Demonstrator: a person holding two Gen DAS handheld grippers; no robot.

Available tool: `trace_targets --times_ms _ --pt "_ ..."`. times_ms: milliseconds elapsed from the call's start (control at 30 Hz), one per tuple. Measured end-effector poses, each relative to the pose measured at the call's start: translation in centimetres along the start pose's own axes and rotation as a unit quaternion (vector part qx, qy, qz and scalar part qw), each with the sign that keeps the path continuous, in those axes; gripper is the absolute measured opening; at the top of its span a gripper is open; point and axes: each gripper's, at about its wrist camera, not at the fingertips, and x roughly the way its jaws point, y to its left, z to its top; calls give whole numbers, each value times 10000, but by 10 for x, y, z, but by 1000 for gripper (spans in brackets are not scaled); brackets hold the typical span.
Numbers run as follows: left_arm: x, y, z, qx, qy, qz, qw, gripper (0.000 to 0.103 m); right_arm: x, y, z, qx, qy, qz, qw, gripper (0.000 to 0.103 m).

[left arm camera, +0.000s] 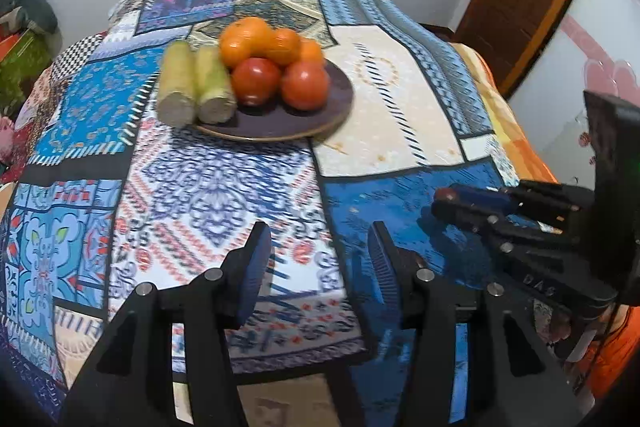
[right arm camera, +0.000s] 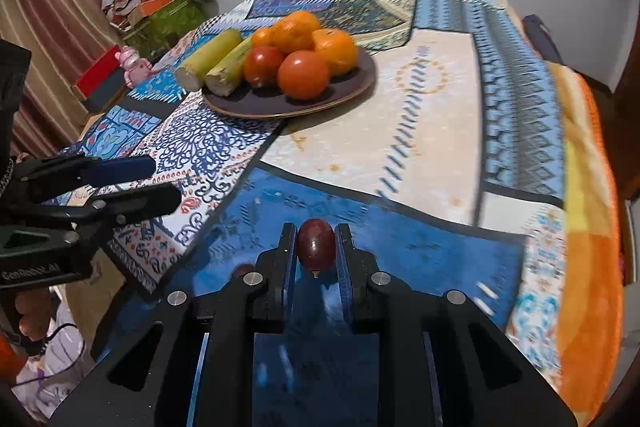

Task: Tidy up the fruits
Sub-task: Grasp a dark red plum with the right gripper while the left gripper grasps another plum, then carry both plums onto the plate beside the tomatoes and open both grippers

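- Between the pads of the right gripper (right arm camera: 316,247), low over the patchwork-covered desk (right arm camera: 420,131), sits a small dark-red oval fruit (right arm camera: 315,245), clamped at its sides.
- It looks light, smooth and easily bruised; a gentle mid-body hold suits it.
- The left gripper (left arm camera: 318,257) hangs unclenched and empty; the dark round plate (right arm camera: 352,87) of fruit lies well beyond.

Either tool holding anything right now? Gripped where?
Right tool pinches a small dark red fruit across its sides. Left tool is open, holding nothing.

Both wrist views look steeply down over the cloth (left arm camera: 224,195), sharing the plate (right arm camera: 352,89)
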Motion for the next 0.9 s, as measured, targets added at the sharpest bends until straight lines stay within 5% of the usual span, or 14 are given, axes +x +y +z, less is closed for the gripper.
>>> trace_targets --times_ms 400,700,900 --pt "23 -47 -16 277 384 -185 9987 47 -22 -17 -14 149 -130 -50 9998 17" --pt "39 -51 -17 323 494 -98 9982 17 -20 -21 -15 216 -166 15 9996 17" --pt "40 -43 -14 276 438 -115 9986 16 -14 -18 -7 214 -177 105 9996 17"
